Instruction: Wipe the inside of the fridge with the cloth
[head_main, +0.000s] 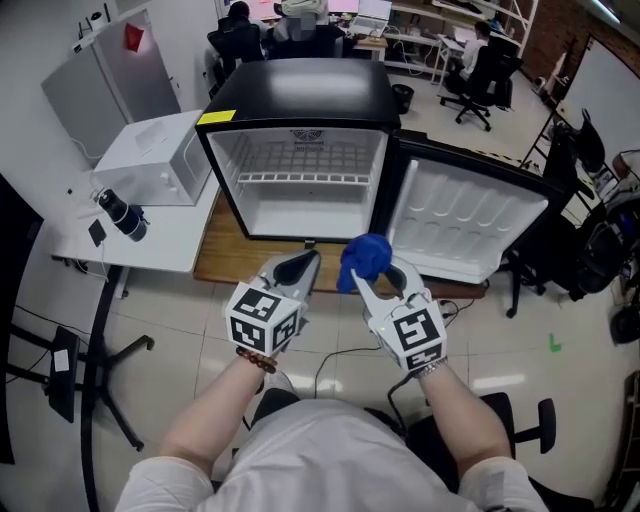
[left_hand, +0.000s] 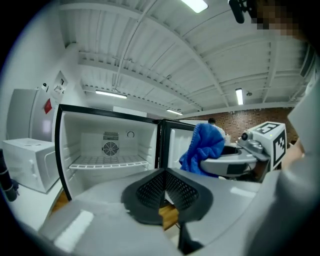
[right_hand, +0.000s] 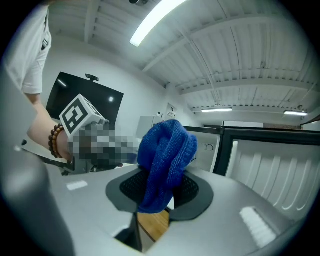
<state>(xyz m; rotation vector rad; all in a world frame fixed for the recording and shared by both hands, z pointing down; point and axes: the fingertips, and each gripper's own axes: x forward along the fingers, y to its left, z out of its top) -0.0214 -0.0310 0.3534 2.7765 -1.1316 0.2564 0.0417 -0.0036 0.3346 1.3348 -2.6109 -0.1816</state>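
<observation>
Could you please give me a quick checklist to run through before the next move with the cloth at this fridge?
1. Door of the fridge open: ok, swung wide to the right.
2. Grip: ok, the right claw is shut on the blue cloth.
3. Left claw free: ok, shut with nothing in it.
4. Cloth inside the fridge: not ok, it is outside, in front of the opening.
5. Wire shelf bare: ok, nothing visible on it.
6. Where the interior is dirty: cannot tell.
</observation>
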